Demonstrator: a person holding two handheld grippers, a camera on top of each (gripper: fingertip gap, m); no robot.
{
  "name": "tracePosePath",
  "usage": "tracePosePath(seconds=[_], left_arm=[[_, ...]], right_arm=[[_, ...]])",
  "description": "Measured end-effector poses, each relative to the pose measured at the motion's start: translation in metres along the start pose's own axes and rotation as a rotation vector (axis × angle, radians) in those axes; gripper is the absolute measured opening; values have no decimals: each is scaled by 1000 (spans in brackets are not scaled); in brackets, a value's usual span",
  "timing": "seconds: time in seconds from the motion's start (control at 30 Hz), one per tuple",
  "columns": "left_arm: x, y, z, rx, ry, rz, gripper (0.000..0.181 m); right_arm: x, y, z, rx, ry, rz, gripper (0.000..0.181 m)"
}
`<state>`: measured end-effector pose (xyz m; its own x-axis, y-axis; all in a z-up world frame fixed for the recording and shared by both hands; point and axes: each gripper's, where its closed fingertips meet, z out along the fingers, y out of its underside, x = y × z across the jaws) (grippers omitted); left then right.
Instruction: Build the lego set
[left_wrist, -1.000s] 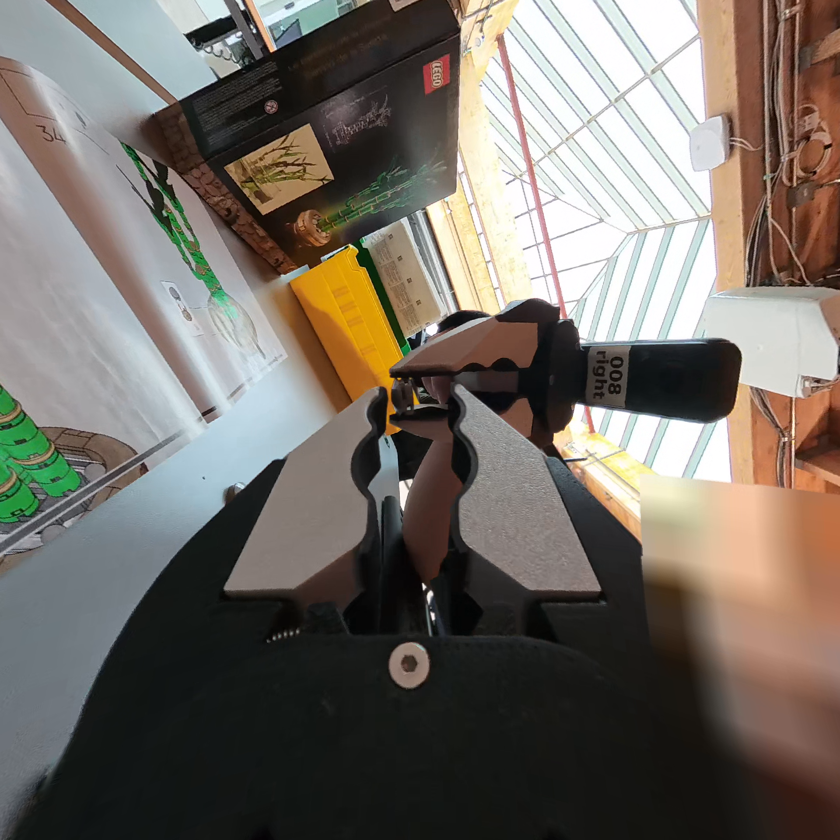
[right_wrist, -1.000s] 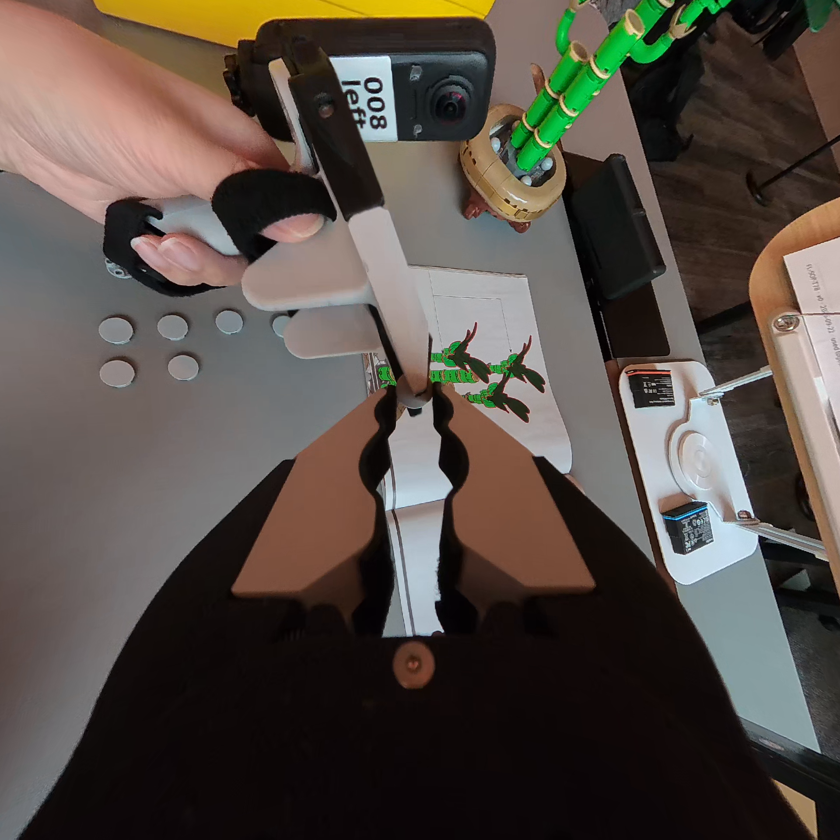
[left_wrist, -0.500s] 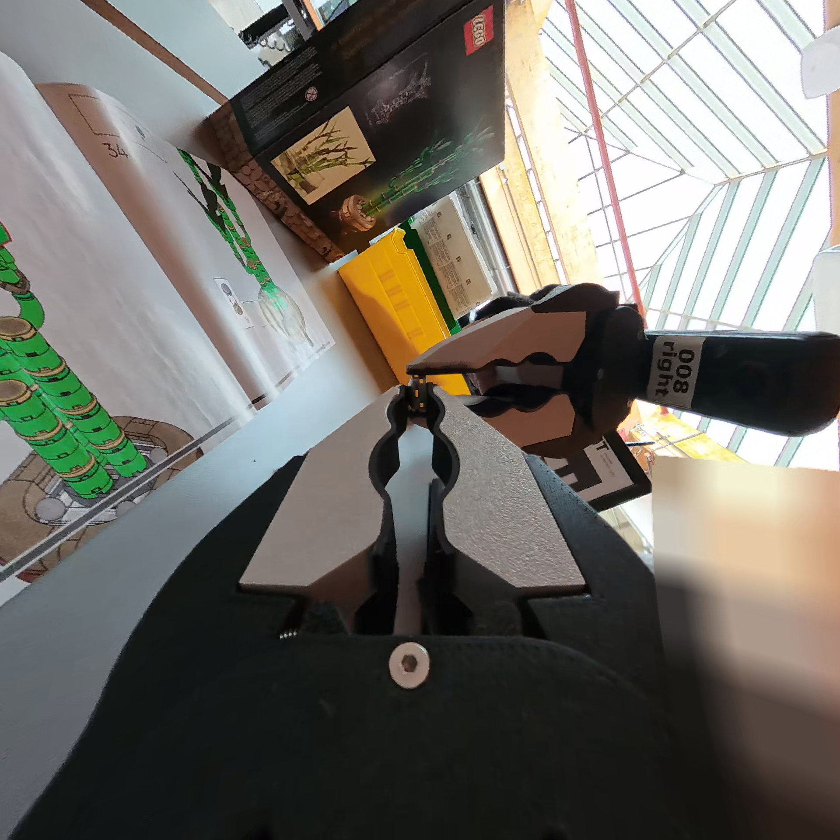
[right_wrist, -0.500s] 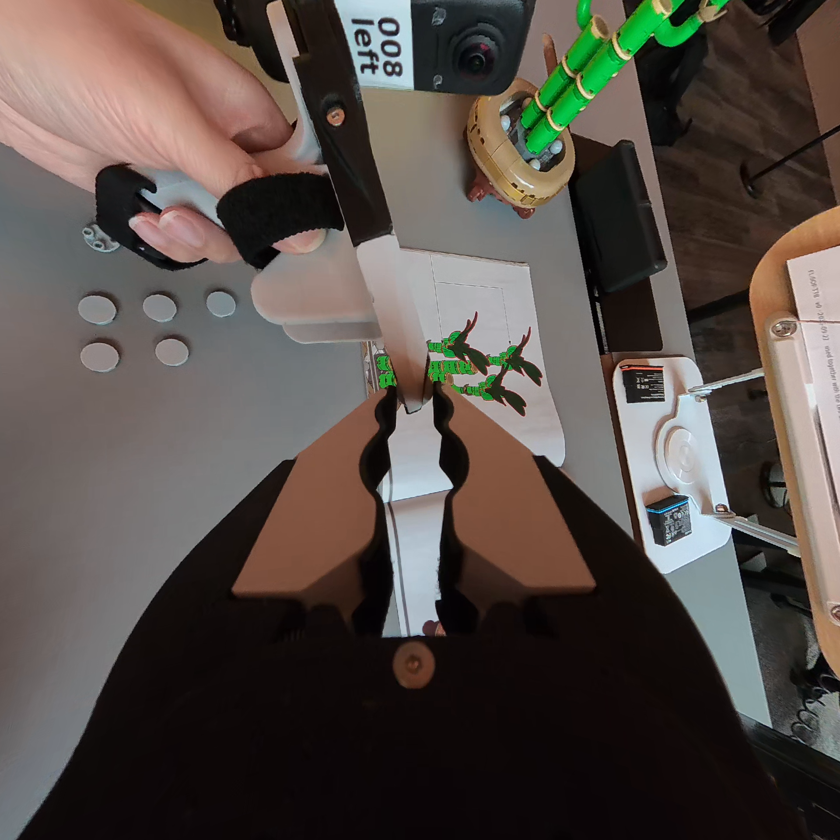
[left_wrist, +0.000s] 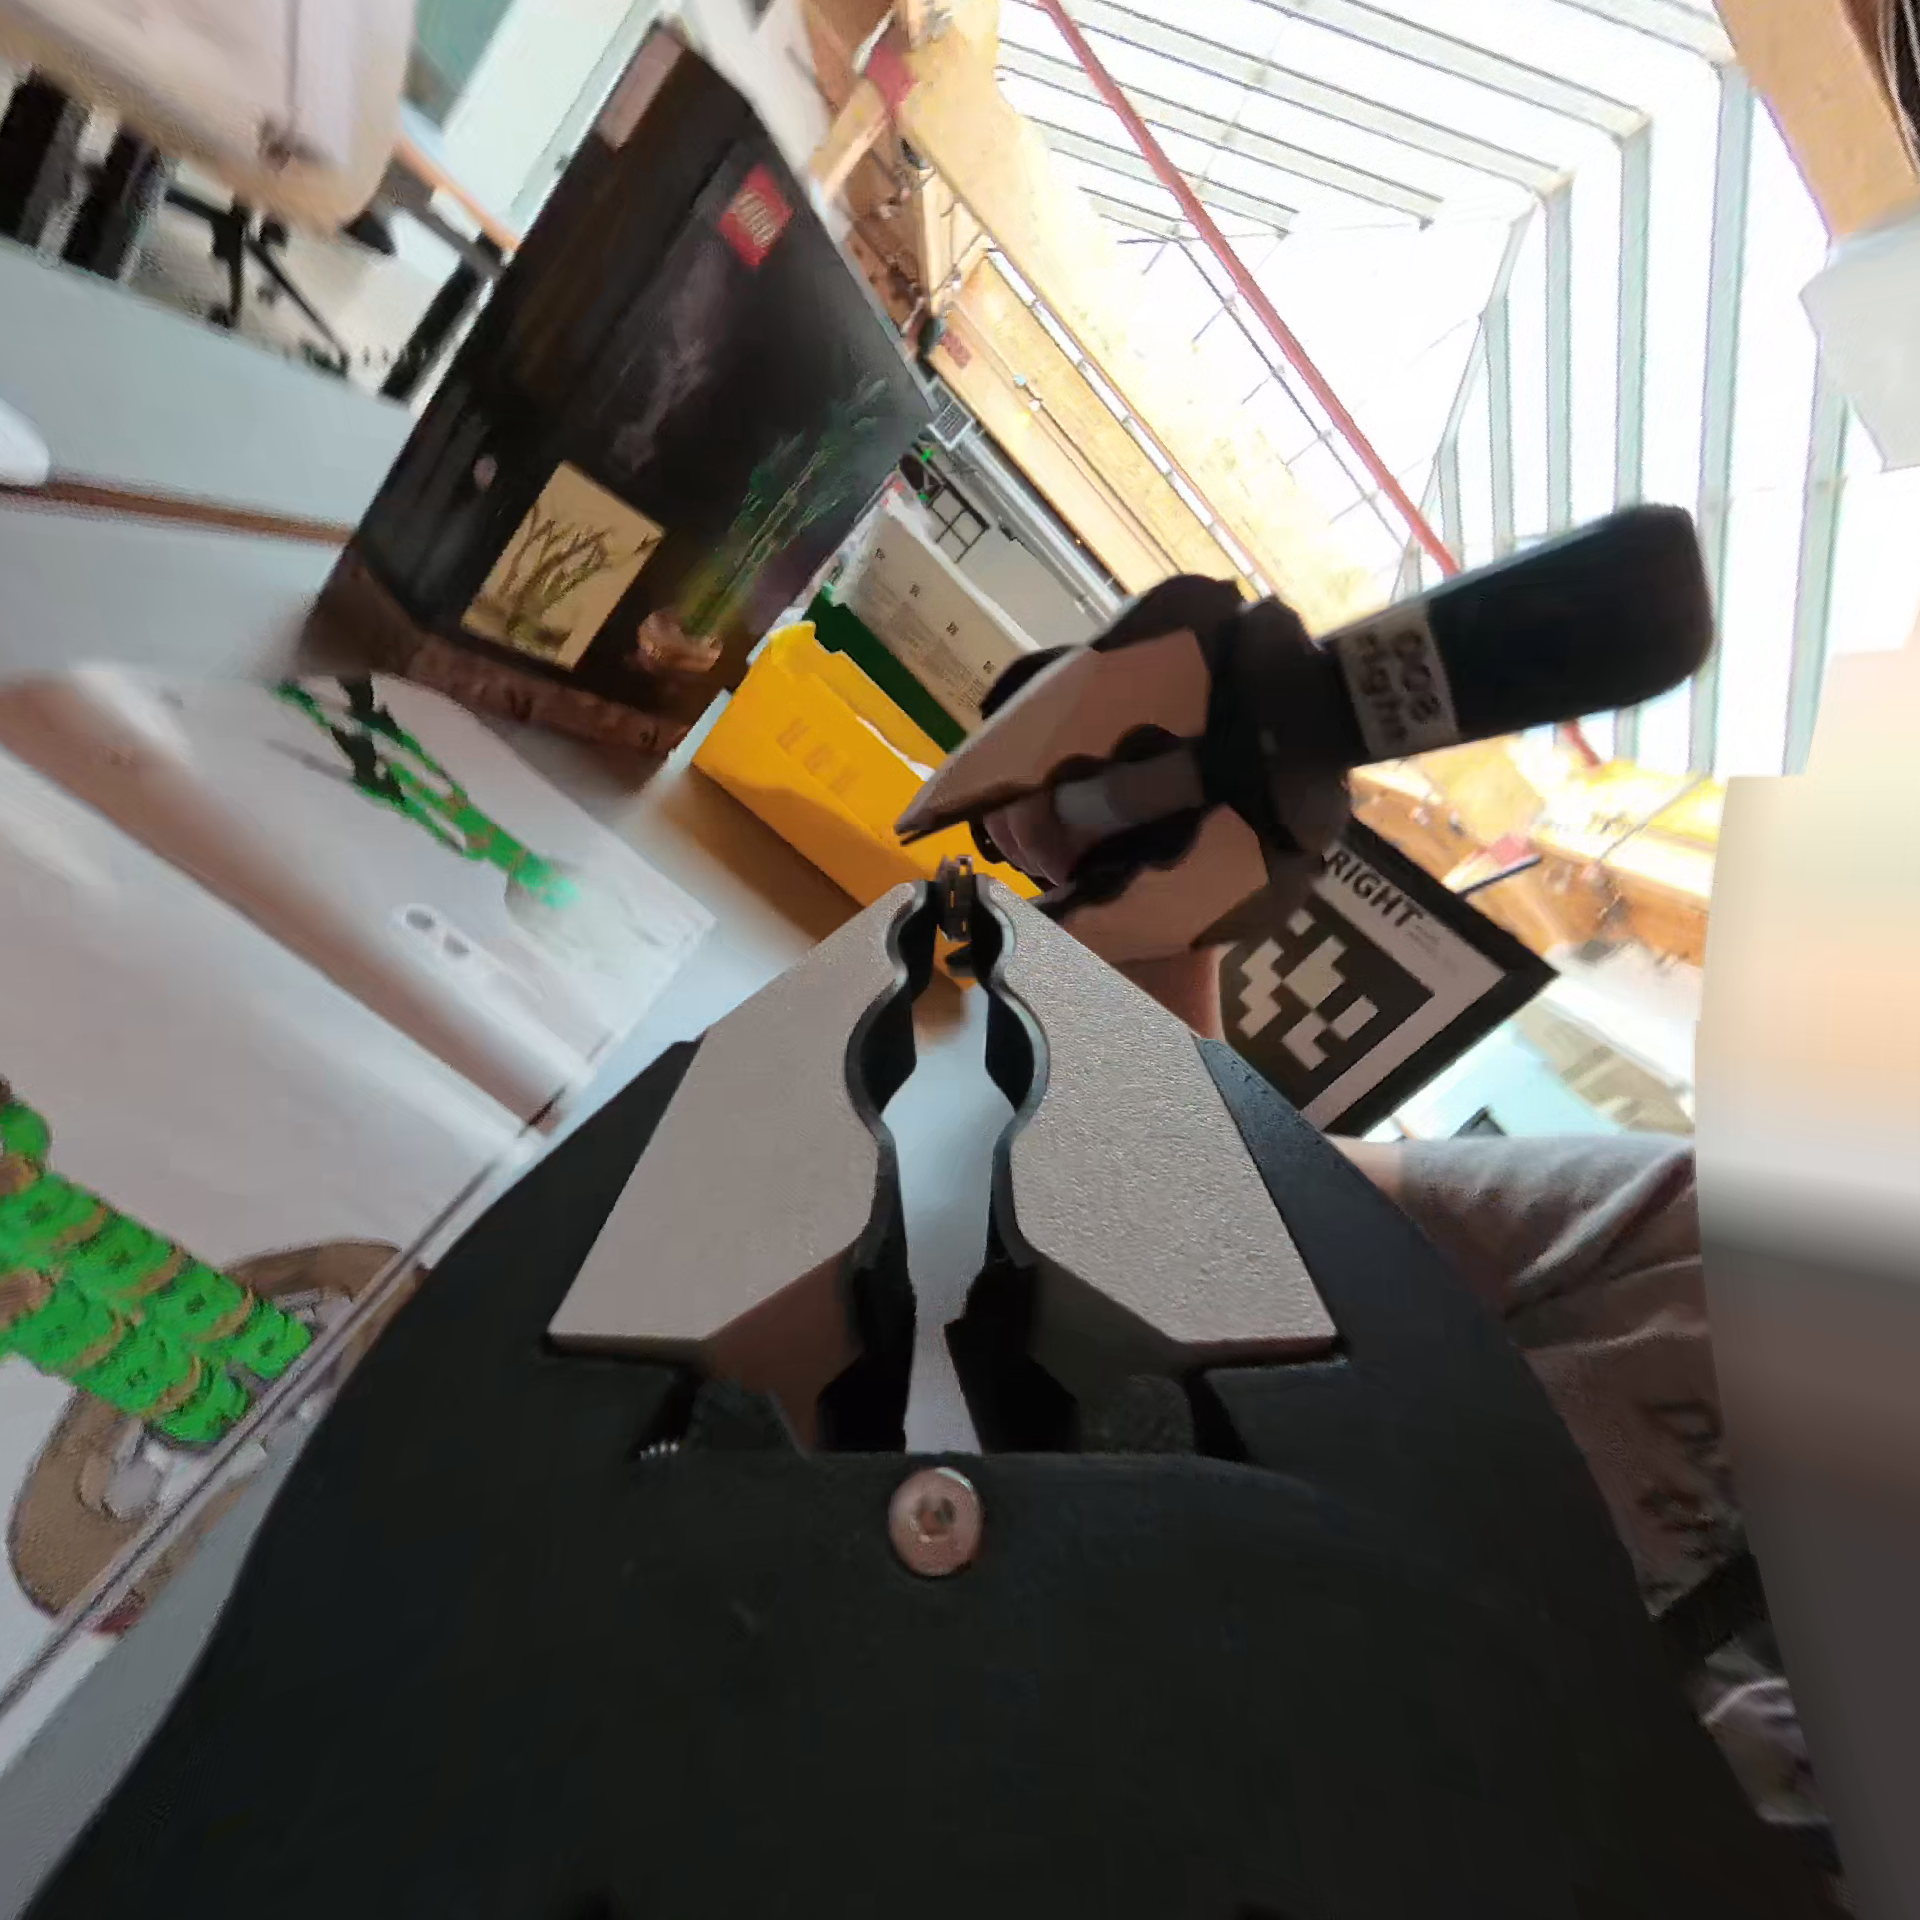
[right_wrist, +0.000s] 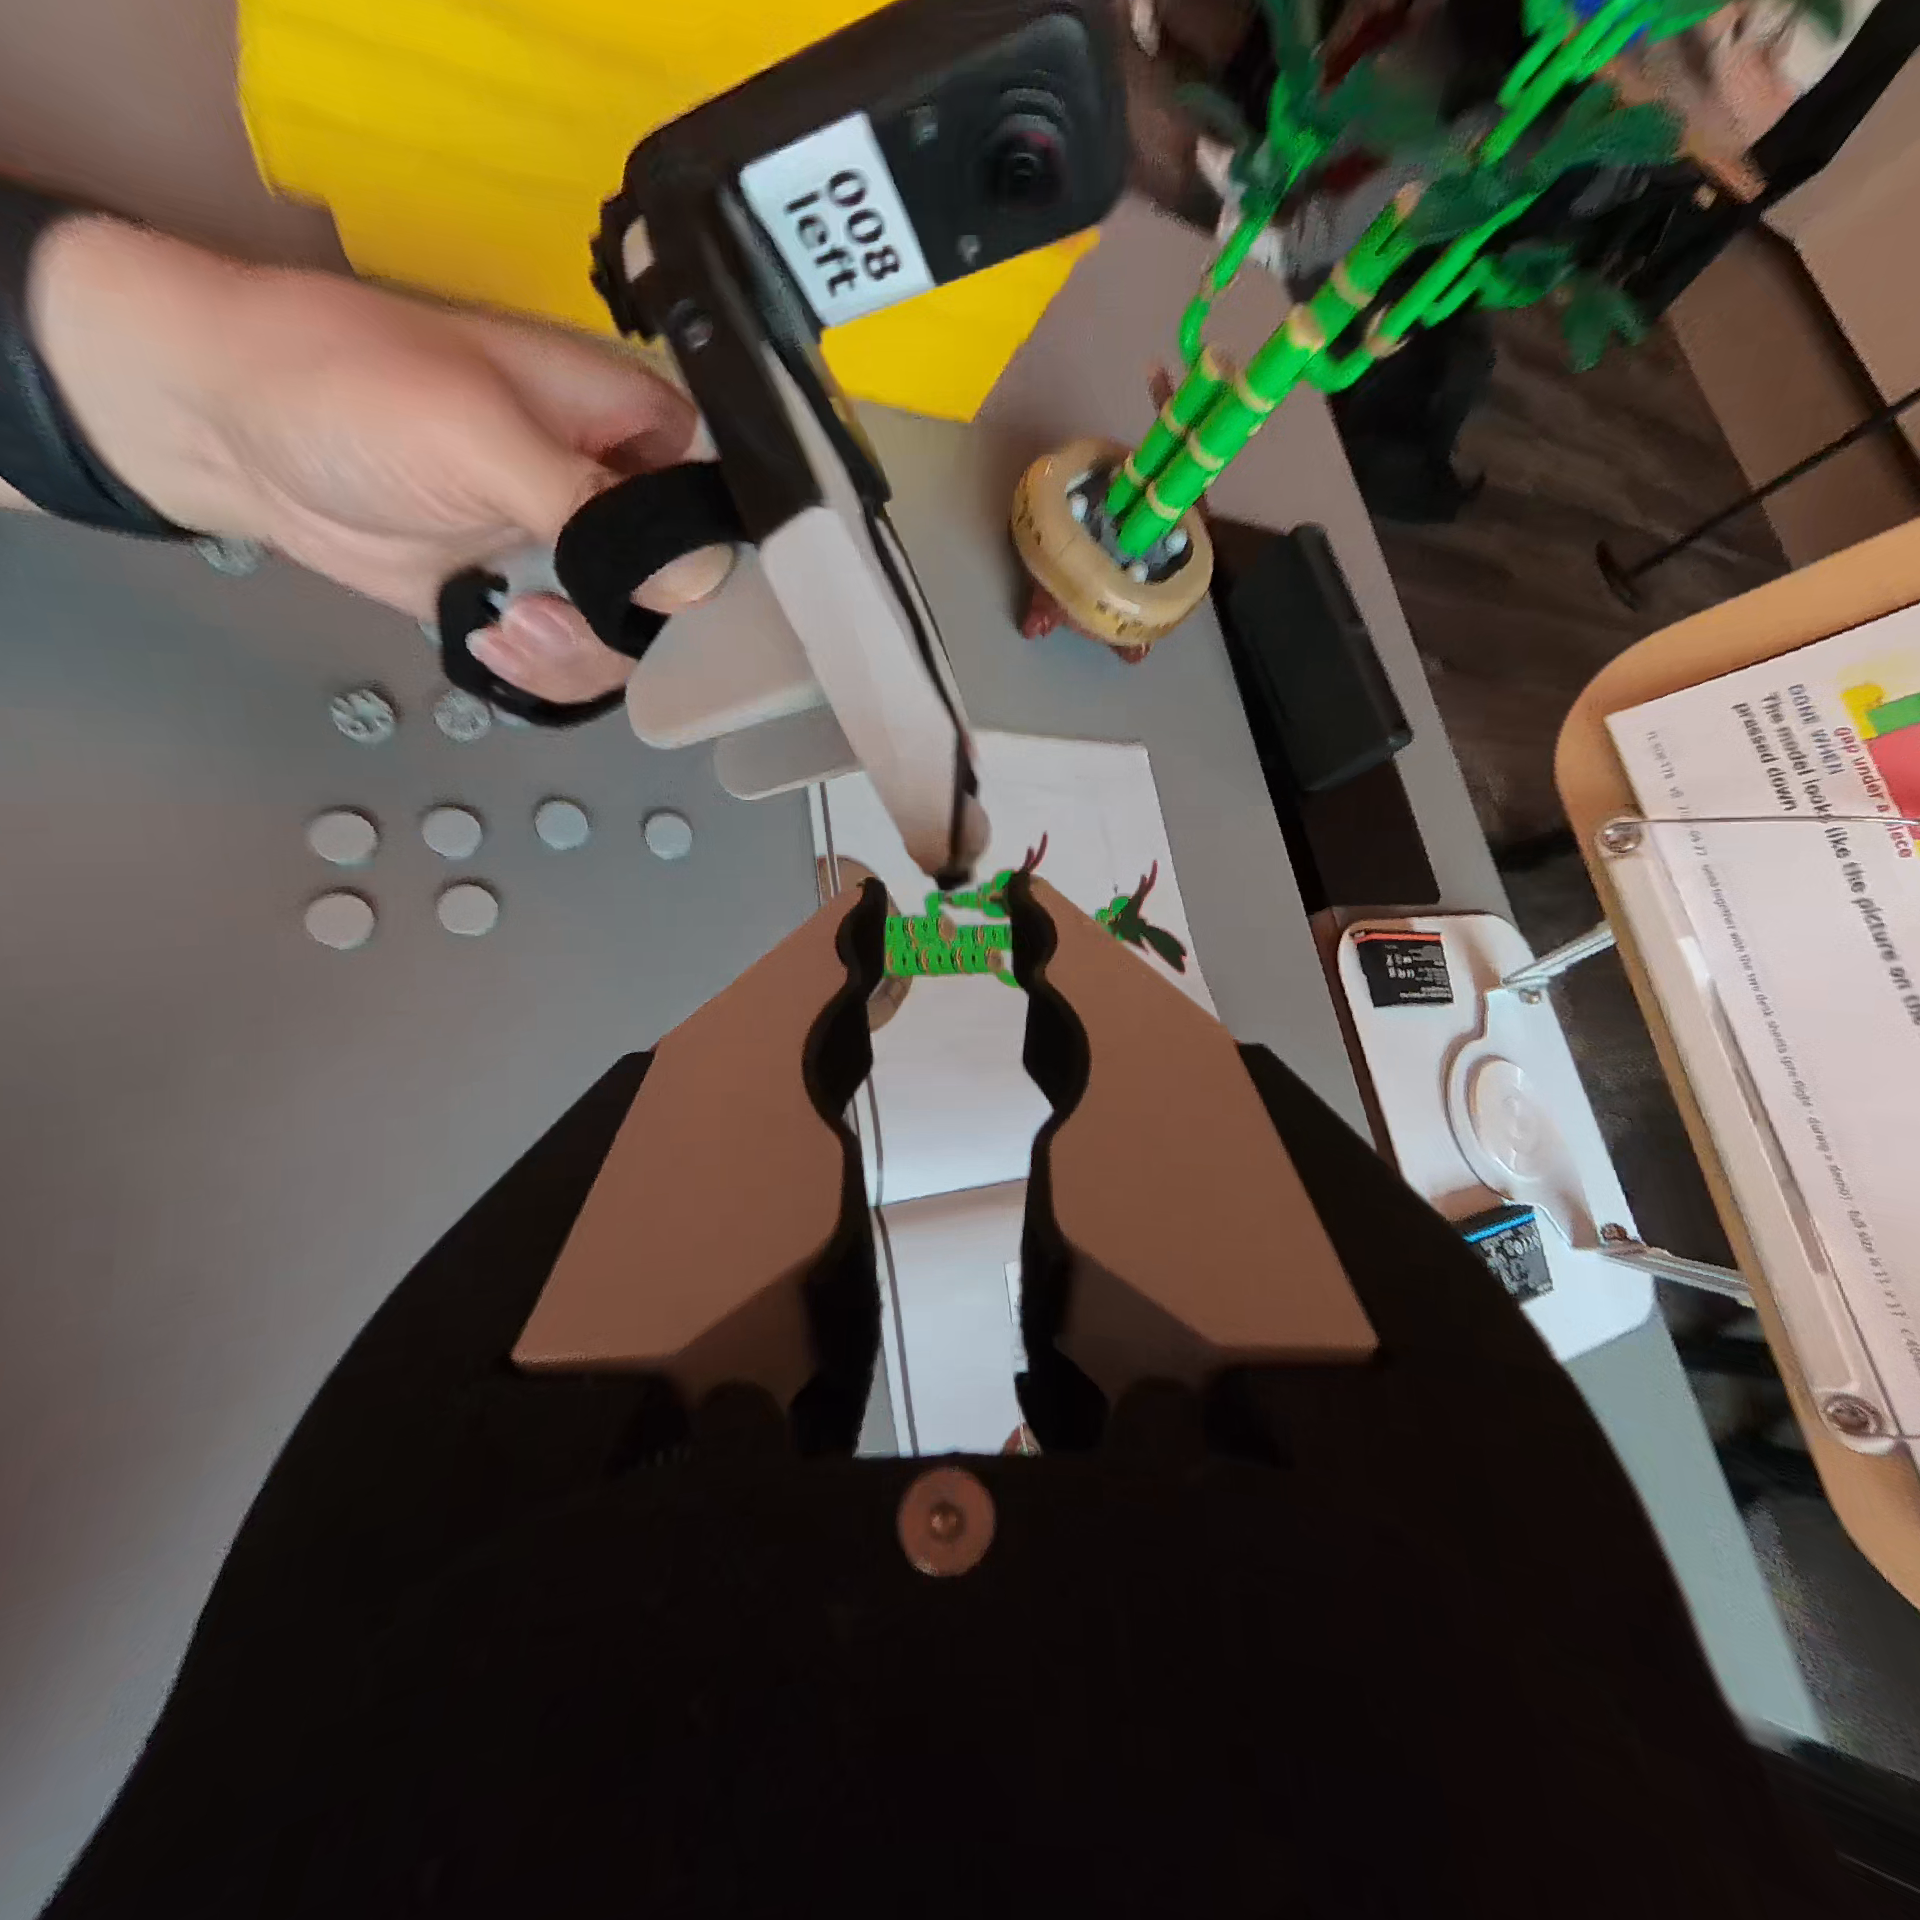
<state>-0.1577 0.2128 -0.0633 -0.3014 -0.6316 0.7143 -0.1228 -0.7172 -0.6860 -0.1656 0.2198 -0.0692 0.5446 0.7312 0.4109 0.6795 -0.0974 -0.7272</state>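
My left gripper (left_wrist: 954, 914) is shut on a small dark lego piece (left_wrist: 956, 896) pinched at its very tips, held above the table. In the right wrist view the left gripper (right_wrist: 951, 873) comes in from the upper left, with the piece (right_wrist: 948, 883) at its tip. My right gripper (right_wrist: 945, 894) is open and empty, its jaws on either side of that tip without touching it. It also shows in the left wrist view (left_wrist: 982, 868), just beyond the piece. The bamboo lego model (right_wrist: 1117, 551) stands in its tan pot at the back.
The open instruction booklet (right_wrist: 1039, 810) lies under both grippers. A yellow bin (right_wrist: 520, 156) and the dark lego box (left_wrist: 644, 436) stand at the back. Several grey discs (right_wrist: 452, 831) lie at the left. A black block (right_wrist: 1309, 665) and a white holder with batteries (right_wrist: 1496, 1122) are at the right. Left and right tips are no more than a few centimetres apart. From the right gripper's tips to the bamboo lego model (right_wrist: 1117, 551) is close to 25 cm.
The right gripper was closed around the piece at the left gripper's tip; it has now opened and let go. The left gripper closed on the piece and both swung a little.
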Motion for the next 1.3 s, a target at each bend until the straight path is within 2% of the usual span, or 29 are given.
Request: tracePosePath(seconds=[0.1, 0.2, 0.27, 0.37, 0.5, 0.83, 1.3], left_arm=[[32, -5, 1, -2, 51, 291, 3], [61, -1, 3, 6, 100, 525, 3], [71, 3, 5, 8, 100, 633, 4], [73, 11, 8, -30, 56, 792, 4], [81, 17, 12, -19, 42, 960, 4], [84, 25, 14, -31, 60, 1077, 4], [84, 33, 17, -72, 43, 1136, 4]], right_arm=[[2, -18, -28, 188, -101, 114, 26], [-9, -30, -47, 292, -247, 185, 26], [-21, -36, -54, 334, -316, 159, 26], [-25, -44, -62, 385, -327, 122, 25], [-34, -45, -69, 400, -336, 23, 12], [-44, -45, -71, 394, -346, -58, 9], [-50, -45, -72, 387, -343, -117, 5]])
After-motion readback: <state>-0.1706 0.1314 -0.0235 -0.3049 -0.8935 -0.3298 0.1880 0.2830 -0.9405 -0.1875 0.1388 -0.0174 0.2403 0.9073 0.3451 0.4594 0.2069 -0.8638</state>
